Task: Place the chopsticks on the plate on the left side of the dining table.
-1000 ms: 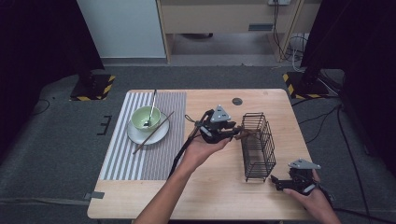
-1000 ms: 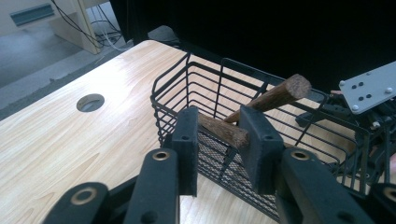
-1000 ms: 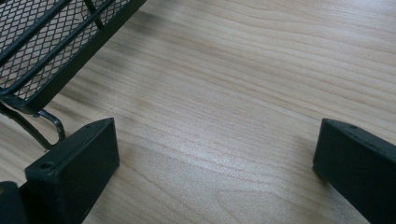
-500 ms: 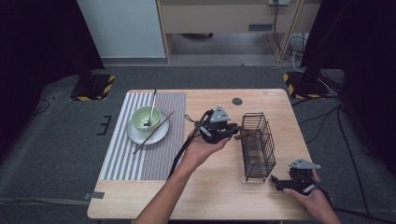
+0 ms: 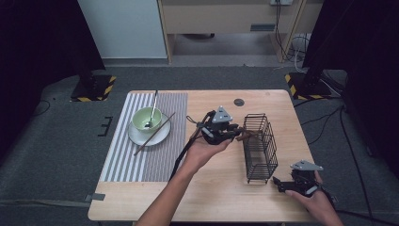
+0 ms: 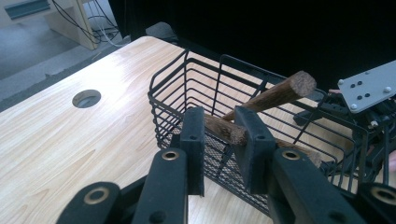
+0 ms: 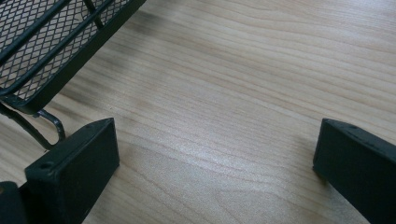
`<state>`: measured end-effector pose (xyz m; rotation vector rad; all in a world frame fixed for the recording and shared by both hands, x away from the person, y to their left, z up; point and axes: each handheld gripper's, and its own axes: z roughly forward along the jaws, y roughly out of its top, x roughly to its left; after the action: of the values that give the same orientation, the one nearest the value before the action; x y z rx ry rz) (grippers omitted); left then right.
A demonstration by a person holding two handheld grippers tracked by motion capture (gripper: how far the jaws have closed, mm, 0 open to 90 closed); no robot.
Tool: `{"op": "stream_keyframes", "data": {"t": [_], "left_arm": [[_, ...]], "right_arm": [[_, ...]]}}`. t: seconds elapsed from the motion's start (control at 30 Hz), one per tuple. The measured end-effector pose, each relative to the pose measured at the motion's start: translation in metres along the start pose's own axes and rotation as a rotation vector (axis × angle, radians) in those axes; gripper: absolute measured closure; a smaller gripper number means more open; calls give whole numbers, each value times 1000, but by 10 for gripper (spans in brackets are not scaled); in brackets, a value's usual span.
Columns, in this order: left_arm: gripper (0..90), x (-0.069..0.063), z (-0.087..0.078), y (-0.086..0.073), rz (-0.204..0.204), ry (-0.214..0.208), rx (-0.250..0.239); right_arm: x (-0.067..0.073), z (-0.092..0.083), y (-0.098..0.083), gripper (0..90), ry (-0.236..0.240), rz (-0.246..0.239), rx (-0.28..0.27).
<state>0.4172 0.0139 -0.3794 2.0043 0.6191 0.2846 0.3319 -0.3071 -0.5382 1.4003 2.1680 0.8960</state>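
Two round, rough-grained wooden sticks (image 6: 275, 95) over black wire basket (image 6: 196, 88): one already leaning inside, other (image 6: 226, 129) pinched at its end by left gripper (image 6: 222, 140), jaws just eased slightly, release pending. Beyond, right gripper (image 7: 215, 149) spread wide, empty, low over pale wooden table (image 7: 243, 93).

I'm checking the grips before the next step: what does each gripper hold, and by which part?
The left gripper pinches a brown wooden stick at its near end, over the black wire basket. The right gripper stands open over bare table, holding nothing.
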Motion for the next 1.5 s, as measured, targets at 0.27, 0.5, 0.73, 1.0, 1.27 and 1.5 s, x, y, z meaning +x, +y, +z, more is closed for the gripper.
{"op": "stream_keyframes", "data": {"t": [0.27,0.5,0.73,1.0,1.27,1.5], "left_arm": [[777,-1,0,0,-6,-14,3],[801,-1,-2,0,-5,-6,-1],[815,-2,-3,1,4,19,-4],[826,0,-6,2,-8,36,-11],[839,1,-6,2,-4,57,-19],[840,2,-10,3,-3,54,-34]], "right_arm": [[0,0,0,4,0,0,0],[0,0,0,4,0,0,0],[0,0,0,4,0,1,0],[0,0,0,4,0,0,0],[0,0,0,4,0,0,0],[-1,1,0,4,2,-5,-2]]}}
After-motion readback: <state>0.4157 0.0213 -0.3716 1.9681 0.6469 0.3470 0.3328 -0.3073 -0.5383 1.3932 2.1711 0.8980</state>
